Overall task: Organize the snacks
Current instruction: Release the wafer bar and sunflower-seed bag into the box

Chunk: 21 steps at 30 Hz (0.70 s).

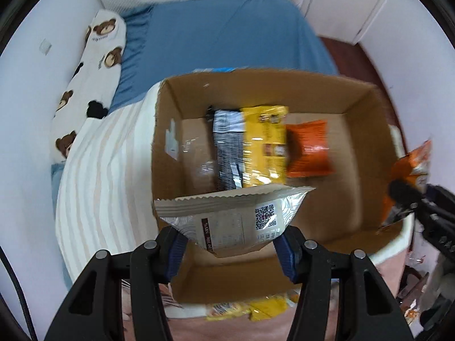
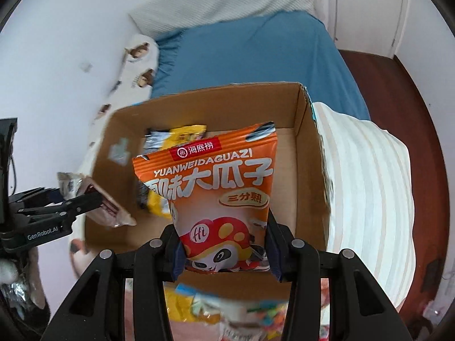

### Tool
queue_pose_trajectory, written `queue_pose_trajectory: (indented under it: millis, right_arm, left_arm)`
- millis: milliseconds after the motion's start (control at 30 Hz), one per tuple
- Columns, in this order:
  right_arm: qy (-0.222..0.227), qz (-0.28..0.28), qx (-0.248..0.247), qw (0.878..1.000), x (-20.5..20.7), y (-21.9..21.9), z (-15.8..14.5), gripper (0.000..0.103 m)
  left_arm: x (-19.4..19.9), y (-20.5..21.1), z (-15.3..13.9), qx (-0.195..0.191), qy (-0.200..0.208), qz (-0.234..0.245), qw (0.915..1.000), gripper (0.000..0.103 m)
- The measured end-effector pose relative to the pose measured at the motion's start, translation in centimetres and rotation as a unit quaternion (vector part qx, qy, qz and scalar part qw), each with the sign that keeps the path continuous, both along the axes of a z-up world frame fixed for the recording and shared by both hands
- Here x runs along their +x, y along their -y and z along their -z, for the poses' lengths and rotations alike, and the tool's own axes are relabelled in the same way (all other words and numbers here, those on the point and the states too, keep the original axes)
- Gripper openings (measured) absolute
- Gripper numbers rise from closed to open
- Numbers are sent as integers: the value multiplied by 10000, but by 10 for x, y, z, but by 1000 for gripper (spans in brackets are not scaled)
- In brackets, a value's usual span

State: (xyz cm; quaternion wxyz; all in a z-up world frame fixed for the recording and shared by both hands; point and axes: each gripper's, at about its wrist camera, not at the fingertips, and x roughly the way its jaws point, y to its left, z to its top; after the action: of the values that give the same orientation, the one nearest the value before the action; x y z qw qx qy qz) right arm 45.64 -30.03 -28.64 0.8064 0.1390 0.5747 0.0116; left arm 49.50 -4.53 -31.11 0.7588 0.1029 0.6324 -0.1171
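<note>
The blue-sheeted bed [image 1: 227, 34] is serving as the work surface here, and sitting on it, against a cream striped blanket [image 1: 99, 170], is the open brown cardboard box [image 1: 167, 130], flaps out of the way so both hands are getting a straight drop into it. Inside, three packets are already lying side by side on the floor of the box: a black-and-white printed packet [image 1: 227, 147], a yellow snack bag [image 1: 264, 147] and a small orange pouch [image 1: 310, 150], lined up neatly, which looks like the sorting scheme.

The right gripper [image 2: 224, 255] is clamping a large orange sunflower-seed bag with a panda cartoon [image 2: 216, 193] by its bottom end, holding it upright over the box's open top, likely to lower it into the free space on the right.

The left gripper [image 1: 230, 247] is pinching a silver-white foil packet with a QR code [image 1: 236, 213] at its lower end, jagged seal pointing forward above the box's near wall, seemingly waiting its turn. More loose wrappers [image 1: 256, 309] are lying just outside the box, blurred.
</note>
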Motion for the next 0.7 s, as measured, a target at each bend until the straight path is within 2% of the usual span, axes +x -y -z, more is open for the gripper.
queue_pose_trajectory:
  millis: [133, 200, 233, 300, 333, 367, 433, 600, 700]
  right_arm:
    - [-313, 10, -228, 9992, 33, -6, 41, 49]
    - [-481, 21, -351, 9982, 48, -6, 58, 54]
    - [-629, 27, -362, 9974, 58, -6, 67, 68]
    - [-771, 140, -354, 9963, 68, -4, 79, 89]
    - [-759, 158, -394, 9962, 70, -4, 82, 89]
    - [-733, 164, -422, 9963, 71, -4, 83, 89]
    - [-684, 132, -437, 9966, 74, -6, 83, 89]
    - [-546, 85, -367, 9978, 69, -10, 79, 90]
    - [-448, 118, -404, 9981, 57, -9, 70, 90]
  left_arm:
    - [33, -3, 31, 366, -130, -206, 9990, 54]
    - [47, -3, 41, 373, -224, -297, 9986, 54]
    - [53, -2, 45, 379, -253, -334, 9984, 56]
    - [64, 0, 50, 266, -296, -388, 9985, 66]
    - [67, 2, 51, 151, -297, -406, 9986, 74]
    - [69, 4, 50, 84, -264, -425, 9987, 86]
    - [69, 11, 47, 88, -104, -360, 9993, 95]
    - [59, 20, 39, -15, 67, -248, 9997, 95]
    - [47, 25, 28, -64, 336, -153, 9993, 95]
